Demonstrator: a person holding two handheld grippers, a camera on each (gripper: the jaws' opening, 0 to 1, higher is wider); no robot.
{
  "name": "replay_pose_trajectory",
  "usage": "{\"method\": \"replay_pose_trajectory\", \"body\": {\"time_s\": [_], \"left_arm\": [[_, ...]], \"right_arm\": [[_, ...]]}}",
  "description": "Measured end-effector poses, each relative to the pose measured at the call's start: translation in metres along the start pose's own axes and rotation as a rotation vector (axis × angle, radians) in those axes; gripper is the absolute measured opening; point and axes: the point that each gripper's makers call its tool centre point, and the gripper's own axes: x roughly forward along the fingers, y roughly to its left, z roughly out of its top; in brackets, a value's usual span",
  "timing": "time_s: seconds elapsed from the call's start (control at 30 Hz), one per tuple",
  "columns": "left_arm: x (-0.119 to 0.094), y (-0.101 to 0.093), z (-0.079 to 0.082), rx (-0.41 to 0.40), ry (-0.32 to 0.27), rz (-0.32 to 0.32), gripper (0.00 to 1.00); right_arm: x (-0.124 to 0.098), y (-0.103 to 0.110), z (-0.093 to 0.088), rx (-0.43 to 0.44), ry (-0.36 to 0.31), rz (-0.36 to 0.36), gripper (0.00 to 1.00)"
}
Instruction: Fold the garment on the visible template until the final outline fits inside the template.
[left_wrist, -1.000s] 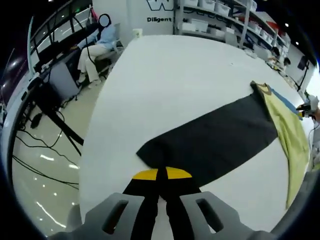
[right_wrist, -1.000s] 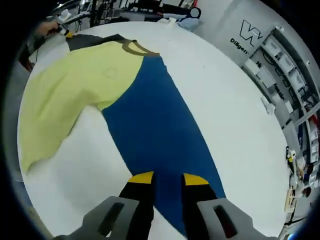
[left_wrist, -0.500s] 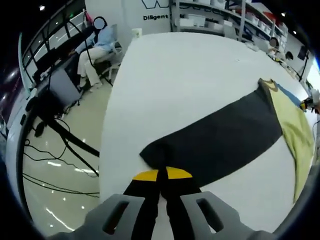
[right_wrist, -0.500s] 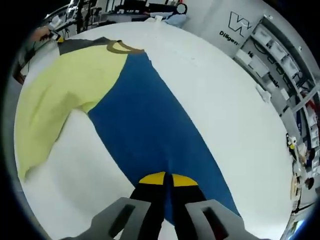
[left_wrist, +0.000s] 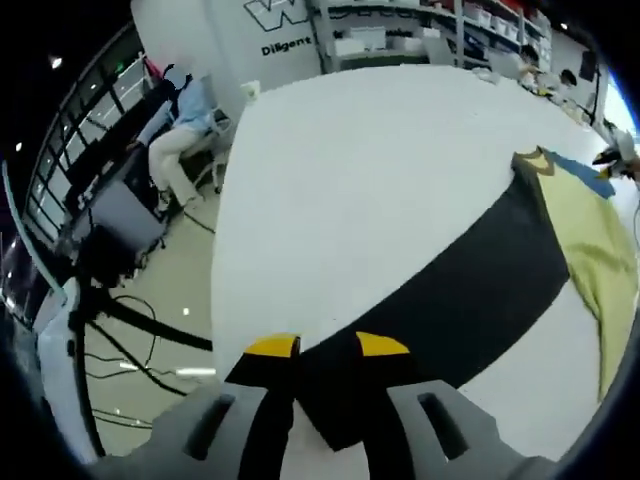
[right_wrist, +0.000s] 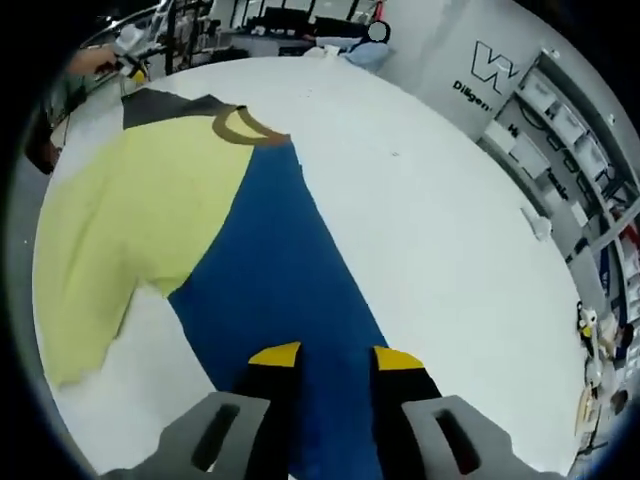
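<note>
Both claws have spread apart since half a second ago, letting go of the sleeves they pinched.
Now the left claw (left_wrist: 327, 346) stands open over the end of the dark grey sleeve (left_wrist: 450, 300), and the right claw (right_wrist: 335, 357) stands open over the blue sleeve (right_wrist: 275, 280); neither holds anything. Ahead of each claw the shirt (right_wrist: 140, 215) lies flat on the white tabletop (right_wrist: 440, 240), its yellow body between the two outstretched sleeves, brown collar (right_wrist: 238, 125) at the far edge.
</note>
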Motion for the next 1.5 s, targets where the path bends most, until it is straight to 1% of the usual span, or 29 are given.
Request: {"method": "replay_pose_trajectory", "body": {"time_s": [0.03, 0.07, 0.1, 0.13, 0.17, 0.2, 0.27, 0.33, 0.37, 0.4, 0.43, 0.47, 0.5, 0.53, 0.57, 0.63, 0.67, 0.7, 0.77, 0.8, 0.83, 0.9, 1.0, 1.03, 1.07, 1.13, 1.27, 1.3, 1.5], "left_arm": [[0.004, -0.013, 0.007, 0.002, -0.019, -0.048, 0.26], [0.007, -0.025, 0.014, 0.043, -0.023, -0.064, 0.28], [0.009, -0.03, 0.016, 0.082, -0.011, -0.061, 0.31], [0.011, -0.039, 0.019, 0.108, -0.013, -0.081, 0.32], [0.014, -0.051, 0.022, 0.113, -0.021, -0.118, 0.31], [0.016, -0.06, 0.025, 0.111, -0.024, -0.147, 0.3], [0.023, -0.084, 0.029, 0.164, -0.022, -0.209, 0.31], [0.028, -0.097, 0.03, 0.179, -0.013, -0.234, 0.32], [0.031, -0.101, 0.03, 0.187, -0.011, -0.241, 0.33], [0.034, -0.105, 0.03, 0.19, -0.005, -0.249, 0.33], [0.042, -0.104, 0.027, 0.191, 0.002, -0.257, 0.33], [0.045, -0.105, 0.026, 0.194, 0.008, -0.26, 0.33], [0.049, -0.106, 0.026, 0.197, 0.017, -0.262, 0.32], [0.051, -0.105, 0.025, 0.196, 0.024, -0.264, 0.31], [0.052, -0.106, 0.025, 0.192, 0.03, -0.264, 0.3], [0.055, -0.105, 0.024, 0.178, 0.04, -0.266, 0.28], [0.057, -0.106, 0.022, 0.17, 0.05, -0.271, 0.24], [0.063, -0.104, 0.019, 0.167, 0.067, -0.279, 0.21], [0.065, -0.109, 0.016, 0.177, 0.077, -0.277, 0.18], [0.066, -0.11, 0.015, 0.18, 0.082, -0.28, 0.15], [0.065, -0.117, 0.018, 0.169, 0.066, -0.299, 0.14], [0.066, -0.119, 0.022, 0.165, 0.064, -0.29, 0.12], [0.068, -0.118, 0.026, 0.175, 0.05, -0.276, 0.12], [0.067, -0.116, 0.026, 0.172, 0.05, -0.27, 0.1], [0.069, -0.112, 0.025, 0.175, 0.059, -0.25, 0.03], [0.068, -0.109, 0.025, 0.171, 0.053, -0.246, 0.03], [0.069, -0.107, 0.028, 0.169, 0.042, -0.239, 0.04], [0.07, -0.105, 0.03, 0.168, 0.041, -0.236, 0.04], [0.075, -0.097, 0.034, 0.146, 0.043, -0.202, 0.05]], "right_arm": [[0.004, 0.001, 0.003, -0.01, 0.005, 0.014, 0.27], [0.01, -0.001, 0.007, -0.017, 0.012, 0.022, 0.26], [0.013, 0.0, 0.01, -0.02, 0.014, 0.035, 0.26], [0.016, 0.0, 0.013, -0.019, 0.015, 0.048, 0.26], [0.02, 0.001, 0.016, -0.009, 0.018, 0.066, 0.27], [0.023, -0.001, 0.017, -0.01, 0.019, 0.065, 0.29], [0.027, -0.002, 0.017, -0.004, 0.038, 0.086, 0.29], [0.031, -0.006, 0.014, 0.018, 0.048, 0.094, 0.29], [0.031, -0.003, 0.014, 0.043, 0.045, 0.117, 0.28], [0.028, -0.004, 0.015, 0.064, 0.045, 0.117, 0.28], [0.027, -0.005, 0.014, 0.067, 0.044, 0.118, 0.28], [0.029, -0.001, 0.012, 0.107, 0.044, 0.152, 0.25], [0.029, 0.003, 0.011, 0.124, 0.04, 0.176, 0.22], [0.027, 0.0, 0.011, 0.105, 0.031, 0.154, 0.21], [0.026, 0.001, 0.011, 0.103, 0.028, 0.156, 0.2], [0.026, 0.001, 0.01, 0.074, 0.032, 0.149, 0.09], [0.023, -0.002, 0.006, 0.052, 0.052, 0.12, 0.03], [0.023, -0.004, 0.005, 0.05, 0.052, 0.109, 0.0], [0.021, -0.003, 0.006, 0.086, 0.034, 0.107, 0.0], [0.02, -0.003, 0.006, 0.095, 0.032, 0.106, 0.0], [0.019, -0.004, 0.005, 0.095, 0.037, 0.101, 0.0], [0.018, -0.007, 0.004, 0.092, 0.046, 0.084, 0.0], [0.016, -0.015, 0.002, 0.121, 0.048, 0.051, 0.1], [0.016, -0.015, 0.002, 0.12, 0.048, 0.05, 0.11], [0.016, -0.016, 0.002, 0.127, 0.046, 0.051, 0.11], [0.016, -0.017, 0.002, 0.128, 0.047, 0.048, 0.14], [0.016, -0.032, 0.001, 0.135, 0.055, -0.011, 0.29], [0.017, -0.034, 0.001, 0.147, 0.056, -0.011, 0.3], [0.02, -0.036, 0.004, 0.171, 0.053, -0.027, 0.27]]}}
